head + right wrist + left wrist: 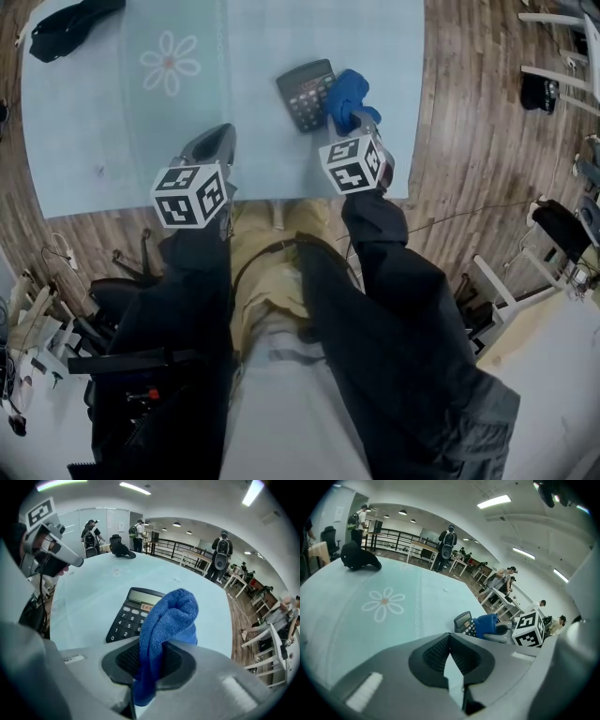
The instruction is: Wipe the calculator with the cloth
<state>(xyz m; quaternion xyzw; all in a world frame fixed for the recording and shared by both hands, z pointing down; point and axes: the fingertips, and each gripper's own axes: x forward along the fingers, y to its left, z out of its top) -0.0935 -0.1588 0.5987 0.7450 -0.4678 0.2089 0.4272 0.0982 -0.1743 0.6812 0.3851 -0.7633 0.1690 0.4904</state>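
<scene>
The right gripper [154,660] pinches a blue cloth [168,616], which looks soft and floppy and bunches above the jaws. The left gripper [450,648] is pressed together on nothing. The calculator [129,618] lies flat toward the tabletop's [112,122] near right corner. It is probably light, stiff and prone to sliding, so its bare left edge would need steadying.

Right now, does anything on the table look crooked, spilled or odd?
Nothing spilled or damaged. The calculator lies skewed to the table edge, with the cloth in the right claw at its right edge. A dark bundle sits at the far-left corner.
</scene>
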